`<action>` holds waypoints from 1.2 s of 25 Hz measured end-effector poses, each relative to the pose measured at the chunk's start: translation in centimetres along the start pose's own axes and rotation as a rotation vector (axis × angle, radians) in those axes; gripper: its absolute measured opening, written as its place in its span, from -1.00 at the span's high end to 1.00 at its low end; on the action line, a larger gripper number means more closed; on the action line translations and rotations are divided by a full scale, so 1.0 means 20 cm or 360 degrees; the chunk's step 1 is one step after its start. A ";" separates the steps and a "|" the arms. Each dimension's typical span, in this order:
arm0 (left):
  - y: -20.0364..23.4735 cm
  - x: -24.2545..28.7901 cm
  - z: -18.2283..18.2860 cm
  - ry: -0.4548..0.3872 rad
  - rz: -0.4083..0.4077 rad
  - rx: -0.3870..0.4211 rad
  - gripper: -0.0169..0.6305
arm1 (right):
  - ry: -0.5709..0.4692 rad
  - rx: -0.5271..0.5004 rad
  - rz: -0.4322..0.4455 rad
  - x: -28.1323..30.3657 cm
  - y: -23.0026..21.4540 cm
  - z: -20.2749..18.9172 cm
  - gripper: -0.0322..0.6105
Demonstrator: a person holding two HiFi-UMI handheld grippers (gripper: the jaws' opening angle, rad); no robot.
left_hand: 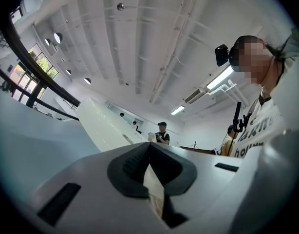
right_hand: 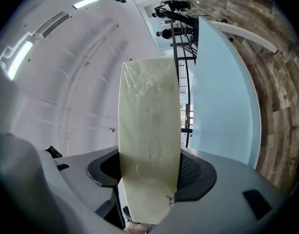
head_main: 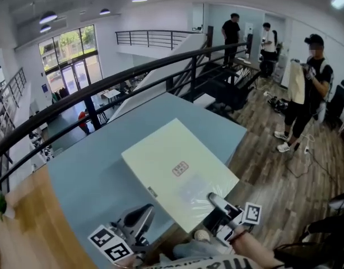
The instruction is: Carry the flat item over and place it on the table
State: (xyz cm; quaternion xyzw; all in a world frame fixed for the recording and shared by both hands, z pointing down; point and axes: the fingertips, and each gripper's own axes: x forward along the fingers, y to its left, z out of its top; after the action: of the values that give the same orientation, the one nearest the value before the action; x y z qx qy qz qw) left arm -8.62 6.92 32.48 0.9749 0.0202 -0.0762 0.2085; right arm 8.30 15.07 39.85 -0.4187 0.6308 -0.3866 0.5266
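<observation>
- Two grippers are at the near edge of the blue table point(head_main: 93, 178), one at each side of the box point(head_main: 161, 156).
- The box is flat, pale cream and wrapped in glossy film, with a small reddish label point(head_main: 180, 168) in the middle of its top.
- It lies across the near right part of the table. Its near corner juts out past the near edge, over the wood floor point(head_main: 273, 167).
- Whether its underside rests fully on the tabletop cannot be told.
- The right gripper point(head_main: 215, 200) is clamped on that overhanging near corner. In the right gripper view the box's corner fills the gap between the dark pads and runs straight away from the camera.
- Beside the box in that view is the table's blue top, with floor beyond it.
- The left gripper point(head_main: 145, 210) hovers over the table just inside the near edge, beside the box's near left corner and apart from it.
- Its jaws are drawn together, tips meeting and gripping nothing from the table. A thin pale sliver shows between the pads, and I cannot tell what it is.
- In the left gripper view the box appears as a white slab off to the left.
- Each gripper carries a marker cube, the left one point(head_main: 110, 244) and the right one point(head_main: 251, 213) both at the bottom of the head view.
- A dark railing point(head_main: 133, 72) curves behind the table's far edge.
- One person point(head_main: 309, 88) stands on the floor to the right holding a pale bag, and two more point(head_main: 232, 32) stand farther back.
</observation>
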 end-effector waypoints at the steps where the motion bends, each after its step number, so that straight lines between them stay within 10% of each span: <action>1: 0.02 0.01 0.00 -0.0001 0.0010 -0.0002 0.95 | 0.0010 0.0009 -0.0001 0.03 -0.02 0.01 -0.02; 30: 0.71 0.64 0.21 -0.0231 0.0562 0.0068 0.95 | 0.0567 0.0214 0.0035 1.00 -0.48 0.82 -0.02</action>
State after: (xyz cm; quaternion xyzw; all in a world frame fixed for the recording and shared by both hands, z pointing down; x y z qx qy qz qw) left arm 4.44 -7.57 32.41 0.9594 -0.1679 -0.1090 0.1988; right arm 23.70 -7.76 39.48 -0.3005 0.6914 -0.4902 0.4375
